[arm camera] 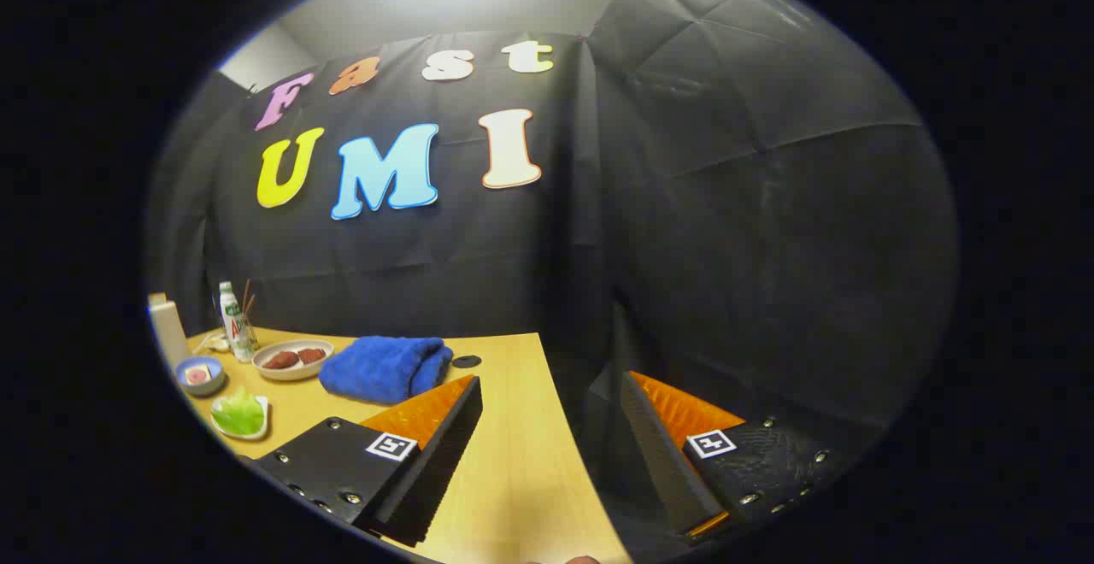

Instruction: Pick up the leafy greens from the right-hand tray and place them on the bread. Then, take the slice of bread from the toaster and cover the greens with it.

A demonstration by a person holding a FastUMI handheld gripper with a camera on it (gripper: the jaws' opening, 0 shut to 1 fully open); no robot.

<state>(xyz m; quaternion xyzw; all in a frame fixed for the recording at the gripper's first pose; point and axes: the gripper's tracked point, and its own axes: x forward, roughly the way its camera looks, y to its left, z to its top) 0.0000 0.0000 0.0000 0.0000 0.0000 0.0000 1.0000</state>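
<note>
Jaws wide apart, holding nothing, raised above the tabletop (pixel 513 427). Leafy greens (pixel 238 413) lying in a small white tray (pixel 258 432), well beyond the left finger, near the blue towel (pixel 386 367). Probably light, soft, easily torn; best pinched gently at the thicker middle.

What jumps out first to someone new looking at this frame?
The gripper, fingers spread wide with nothing between them, hovers over the wooden table's near edge. Next is the folded blue towel, just beyond the left finger. Left of the towel sit the leafy greens on a small white tray, a plate of dark reddish pieces and a bottle.
</note>
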